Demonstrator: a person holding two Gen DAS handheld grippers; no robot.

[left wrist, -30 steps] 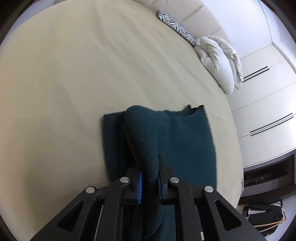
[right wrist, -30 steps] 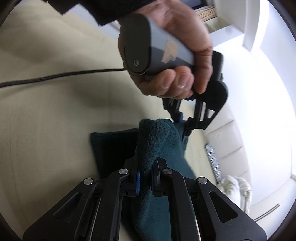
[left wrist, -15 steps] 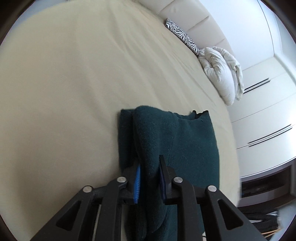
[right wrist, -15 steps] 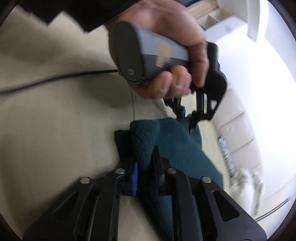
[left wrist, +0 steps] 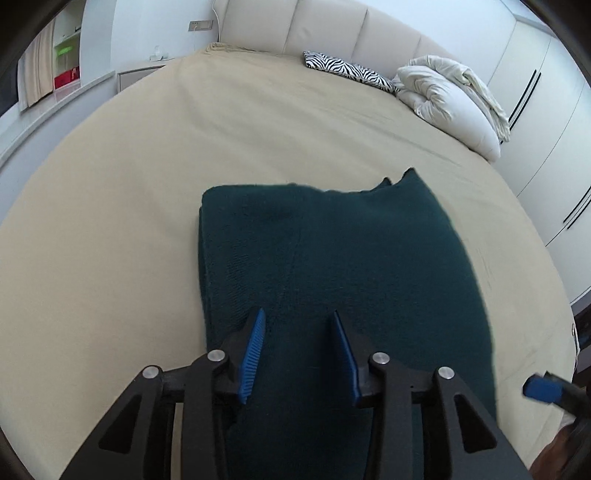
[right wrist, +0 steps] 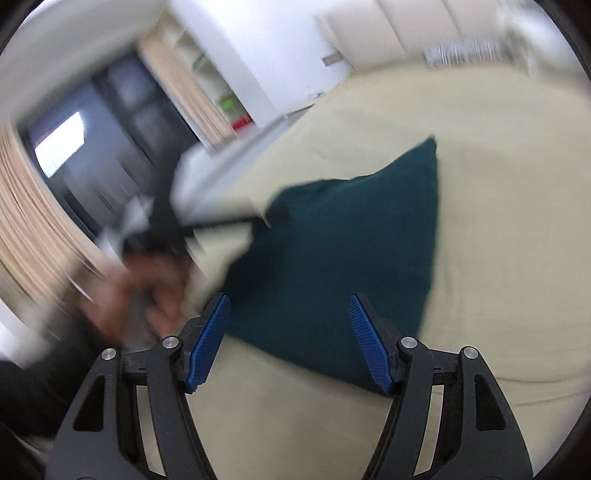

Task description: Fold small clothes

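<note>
A second ago both of your grippers pinched a raised fold of the dark green garment [left wrist: 332, 266]; now your left gripper [left wrist: 297, 350] has just been opening its jaws, which stand spread over the cloth without pressing it, and your right gripper [right wrist: 290, 339] has just spread its jaws wide with nothing between them. The garment lies flat and folded on the beige bed [left wrist: 110, 221]. Beyond it sit a zebra-striped pillow [left wrist: 347, 70], a white duvet [left wrist: 450, 99] and a padded headboard [left wrist: 332, 26], with wardrobe doors [left wrist: 546, 122] at right. The right wrist view is smeared; your left hand [right wrist: 140, 291] there is only a blur
</note>
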